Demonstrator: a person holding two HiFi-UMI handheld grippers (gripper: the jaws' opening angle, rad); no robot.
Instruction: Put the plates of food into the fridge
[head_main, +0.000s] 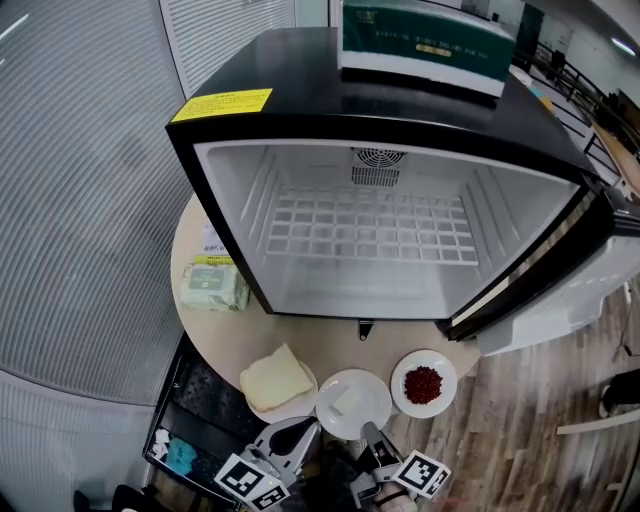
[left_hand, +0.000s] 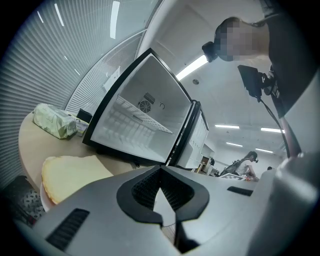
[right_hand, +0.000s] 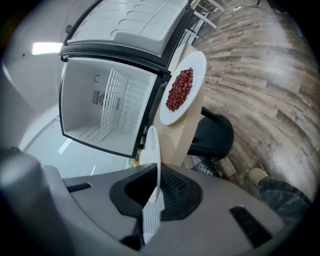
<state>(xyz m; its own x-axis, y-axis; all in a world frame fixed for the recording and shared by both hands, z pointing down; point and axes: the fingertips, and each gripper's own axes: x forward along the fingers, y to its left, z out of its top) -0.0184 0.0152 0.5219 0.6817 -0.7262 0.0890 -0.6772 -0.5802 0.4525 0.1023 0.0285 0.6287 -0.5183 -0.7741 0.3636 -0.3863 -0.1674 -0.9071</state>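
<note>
Being grasped only at its near rim by the right gripper (right_hand: 156, 176), with the left gripper (left_hand: 161, 174) clenched alongside, the middle plate (head_main: 352, 403) could be tilted and spilled.

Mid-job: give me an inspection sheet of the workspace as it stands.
Surface: round table, mostly taken up by the open fridge.
Job's things: three plates at the table's near edge, none in the fridge: bread plate, middle plate, red-food plate.
Clutter: green packet beside the fridge; box on top of it.
Grippers: right gripper jaws shut on the middle plate's rim; left gripper jaws together, nothing seen held.
Cables: thin cable hanging by the person, off the table.
Surroundings: wood floor, slatted wall.
</note>
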